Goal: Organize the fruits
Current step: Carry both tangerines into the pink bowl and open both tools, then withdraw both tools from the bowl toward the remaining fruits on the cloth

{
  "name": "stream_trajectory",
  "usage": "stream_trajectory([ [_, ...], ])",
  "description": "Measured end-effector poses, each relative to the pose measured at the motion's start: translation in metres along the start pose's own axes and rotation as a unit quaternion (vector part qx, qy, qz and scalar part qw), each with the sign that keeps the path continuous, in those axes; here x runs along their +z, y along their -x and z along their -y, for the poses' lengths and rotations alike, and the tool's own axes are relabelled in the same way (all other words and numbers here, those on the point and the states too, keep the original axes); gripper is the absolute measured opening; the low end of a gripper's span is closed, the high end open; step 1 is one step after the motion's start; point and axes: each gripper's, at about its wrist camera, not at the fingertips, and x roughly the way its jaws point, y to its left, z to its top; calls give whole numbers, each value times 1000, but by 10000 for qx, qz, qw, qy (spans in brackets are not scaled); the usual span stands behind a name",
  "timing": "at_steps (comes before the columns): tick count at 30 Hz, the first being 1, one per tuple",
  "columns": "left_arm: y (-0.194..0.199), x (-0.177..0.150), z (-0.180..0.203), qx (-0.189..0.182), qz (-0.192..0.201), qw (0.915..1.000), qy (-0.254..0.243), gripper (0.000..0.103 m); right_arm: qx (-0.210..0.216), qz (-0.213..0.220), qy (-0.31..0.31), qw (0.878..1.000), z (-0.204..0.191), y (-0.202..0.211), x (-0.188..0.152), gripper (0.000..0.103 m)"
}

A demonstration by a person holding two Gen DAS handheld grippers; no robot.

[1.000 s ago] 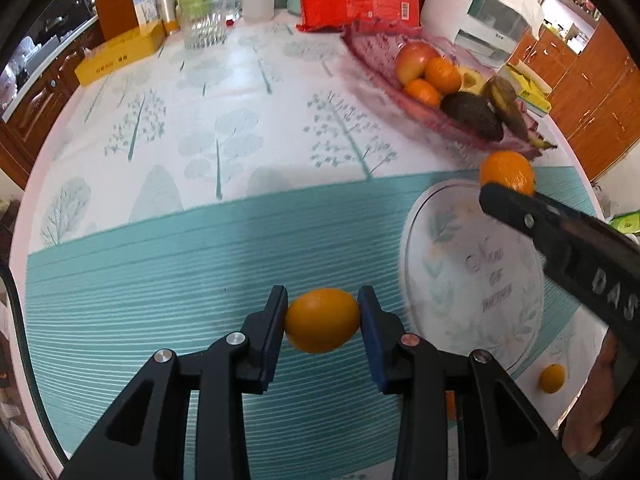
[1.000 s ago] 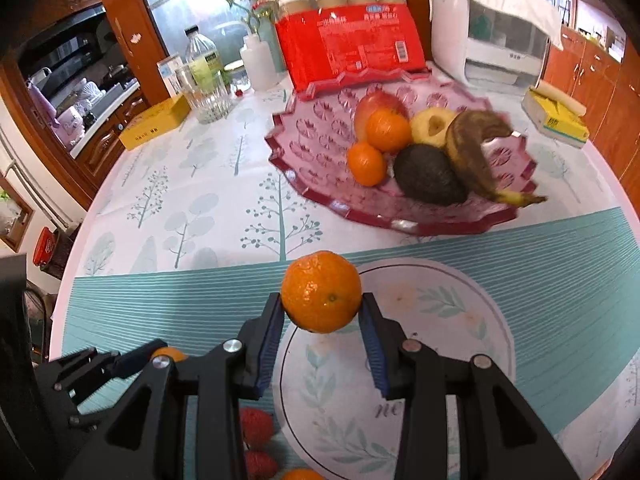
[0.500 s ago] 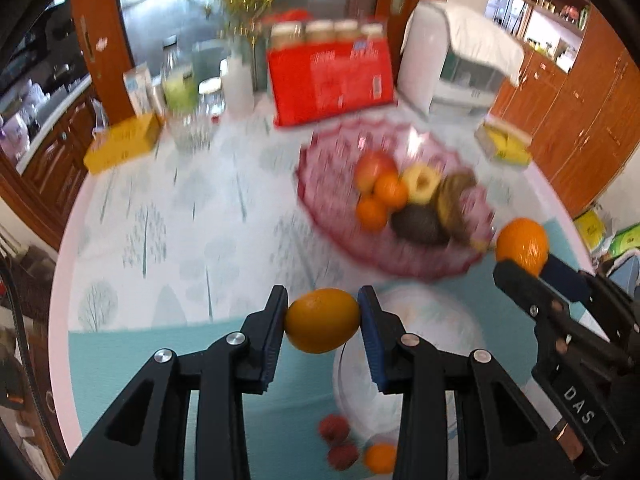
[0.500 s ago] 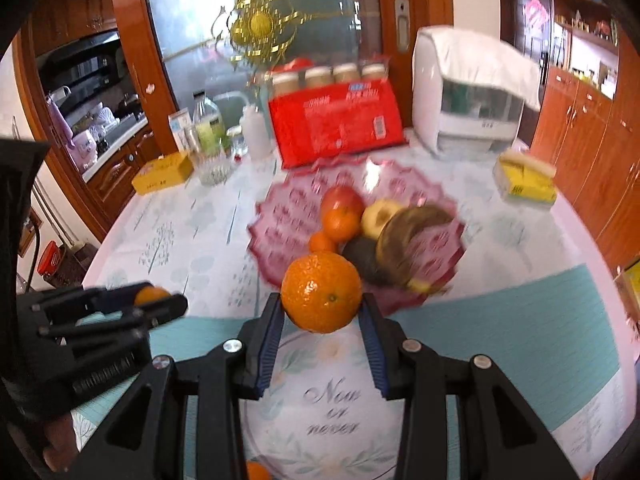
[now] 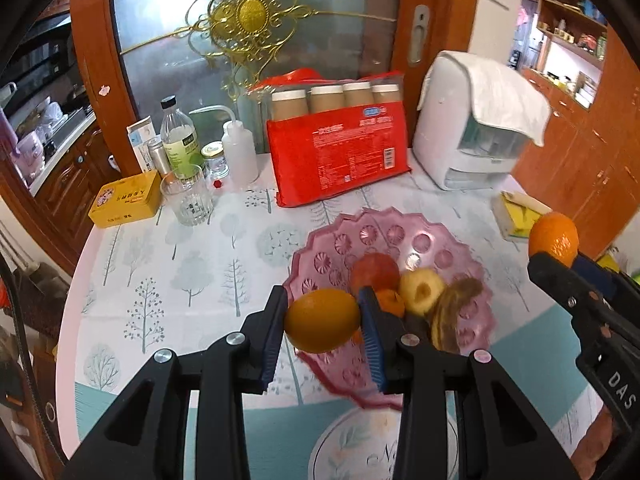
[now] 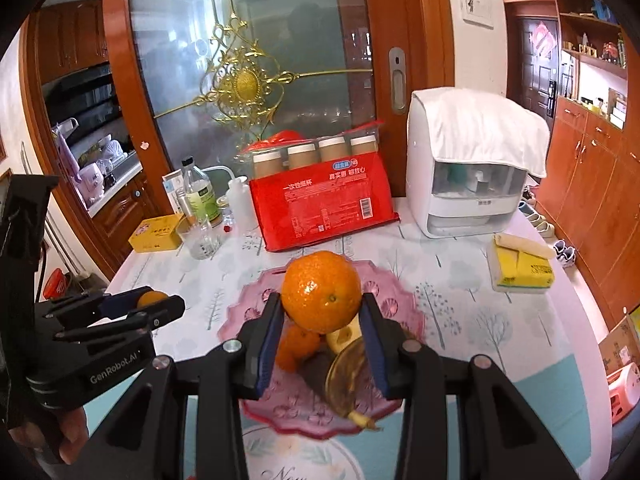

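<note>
Tongs (image 5: 323,322) (both loaded) now apparently above bowl (image 5: 432,240).

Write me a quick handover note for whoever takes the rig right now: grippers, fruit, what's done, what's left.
Left gripper: shut on a smooth yellow-orange citrus, held in the air at the near edge of the pink glass fruit dish.
Right gripper: shut on a dimpled orange, also held above the dish.
In the dish already: a red apple, a small orange, a cut yellow fruit and an overripe banana.
Left to do: lower both fruits into free spots in the dish and release. Whether loose fruit remains on the table cannot be seen from these views.
</note>
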Motion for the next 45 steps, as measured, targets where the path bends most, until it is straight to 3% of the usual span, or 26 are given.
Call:
stream_trajectory([
  [13, -100, -5, 11, 287, -682, 9972, 52, 35, 274, -793, 243, 9962, 7, -86, -20, 39],
  [31, -141, -18, 4, 397, -1015, 9940, -56, 35, 379, -1205, 376, 9913, 1, -135, -40, 41],
  [33, -142, -19, 4, 346, -1011, 9943, -65, 38, 357, -1189, 379, 9915, 1, -136, -41, 41],
  [35, -140, -20, 5, 358, -954, 9947, -111, 57, 371, -1185, 382, 9915, 1, -135, -42, 41],
  [38, -134, -20, 8, 508, -772, 9954, -236, 70, 412, -1159, 389, 9916, 1, -134, -42, 41],
  [45, -123, -22, 9, 567, -627, 9958, -339, 79, 391, -821, 400, 9951, 2, -119, -38, 53],
])
